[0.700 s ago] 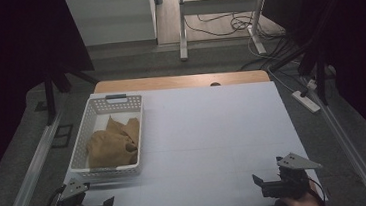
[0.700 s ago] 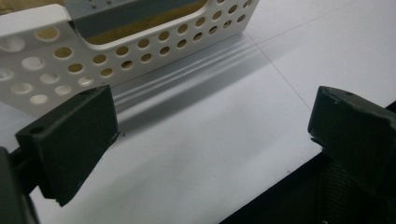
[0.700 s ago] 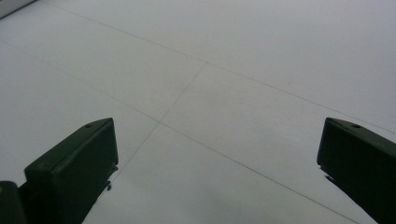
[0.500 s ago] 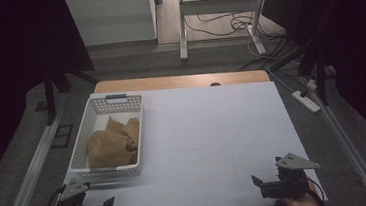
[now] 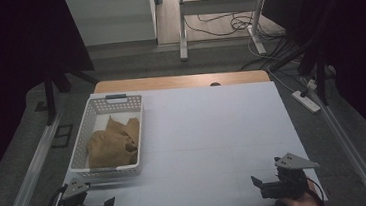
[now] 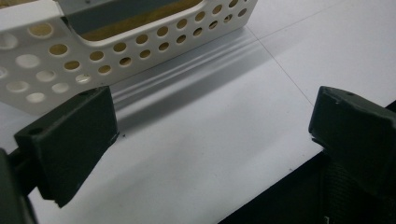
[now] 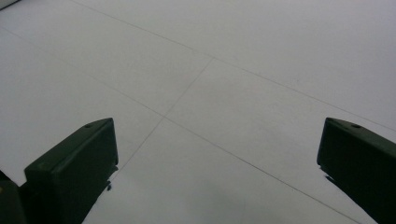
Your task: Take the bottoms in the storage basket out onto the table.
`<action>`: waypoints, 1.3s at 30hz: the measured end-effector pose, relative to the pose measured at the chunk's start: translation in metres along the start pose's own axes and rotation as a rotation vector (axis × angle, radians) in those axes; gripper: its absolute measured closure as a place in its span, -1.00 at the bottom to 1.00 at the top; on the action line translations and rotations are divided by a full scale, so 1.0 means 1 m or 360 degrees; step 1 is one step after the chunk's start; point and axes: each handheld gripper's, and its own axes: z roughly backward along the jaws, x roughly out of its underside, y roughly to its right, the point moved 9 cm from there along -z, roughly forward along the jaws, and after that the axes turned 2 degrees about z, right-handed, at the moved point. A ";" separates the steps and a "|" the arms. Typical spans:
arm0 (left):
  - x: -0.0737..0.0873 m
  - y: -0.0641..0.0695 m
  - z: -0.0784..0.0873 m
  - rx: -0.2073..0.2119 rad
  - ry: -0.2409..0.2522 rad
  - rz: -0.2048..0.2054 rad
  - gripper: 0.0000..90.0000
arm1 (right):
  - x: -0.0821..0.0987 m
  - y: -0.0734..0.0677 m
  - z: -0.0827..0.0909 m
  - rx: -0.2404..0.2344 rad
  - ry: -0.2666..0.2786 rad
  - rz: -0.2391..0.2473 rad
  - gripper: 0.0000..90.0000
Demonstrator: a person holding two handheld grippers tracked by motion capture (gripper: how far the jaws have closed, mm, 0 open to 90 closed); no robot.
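Crumpled tan cloth in white perforated plastic basket, far left on white tabletop. Left hand-held gripper and right hand-held gripper at near edge, jaws apart, empty. Probably pre-reach; next, left reaching into basket.

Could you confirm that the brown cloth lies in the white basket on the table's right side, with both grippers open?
Not quite: the high view shows the basket with the cloth on the table's left side. Both the left gripper and the right gripper are open.
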 end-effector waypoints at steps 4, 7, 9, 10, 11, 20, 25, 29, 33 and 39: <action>0.000 0.000 0.000 0.0007 -0.0004 0.0000 -0.98 | 0.000 -0.001 0.000 -0.0002 -0.0009 0.0013 -1.00; -0.001 0.001 0.001 0.0005 0.0010 -0.0011 -1.00 | 0.001 -0.001 -0.001 -0.0003 -0.0015 0.0015 -1.00; -0.001 0.002 0.002 0.0014 0.0019 -0.0011 -1.00 | 0.001 -0.001 -0.001 -0.0006 -0.0017 0.0016 -1.00; -0.001 0.002 0.003 0.0024 0.0020 -0.0007 -1.00 | 0.001 -0.001 -0.001 -0.0007 -0.0017 0.0016 -1.00; -0.002 0.002 0.004 0.0028 0.0024 -0.0005 -1.00 | 0.001 -0.002 -0.001 -0.0010 -0.0018 0.0019 -1.00; -0.005 0.005 0.006 0.0059 0.0038 -0.0005 -1.00 | 0.001 -0.003 -0.001 -0.0016 -0.0023 0.0033 -1.00; -0.007 0.007 0.007 0.0089 0.0051 -0.0020 -1.00 | 0.001 -0.003 -0.002 -0.0021 -0.0028 0.0035 -1.00; -0.010 0.008 0.008 0.0110 0.0067 -0.0023 -1.00 | 0.001 -0.003 -0.002 -0.0019 -0.0035 0.0039 -1.00; -0.012 0.009 0.010 0.0140 0.0077 -0.0029 -1.00 | 0.001 -0.003 -0.003 -0.0020 -0.0039 0.0041 -1.00; -0.016 0.013 0.010 0.0216 0.0084 -0.0062 -1.00 | 0.002 -0.004 -0.003 -0.0024 -0.0041 0.0043 -1.00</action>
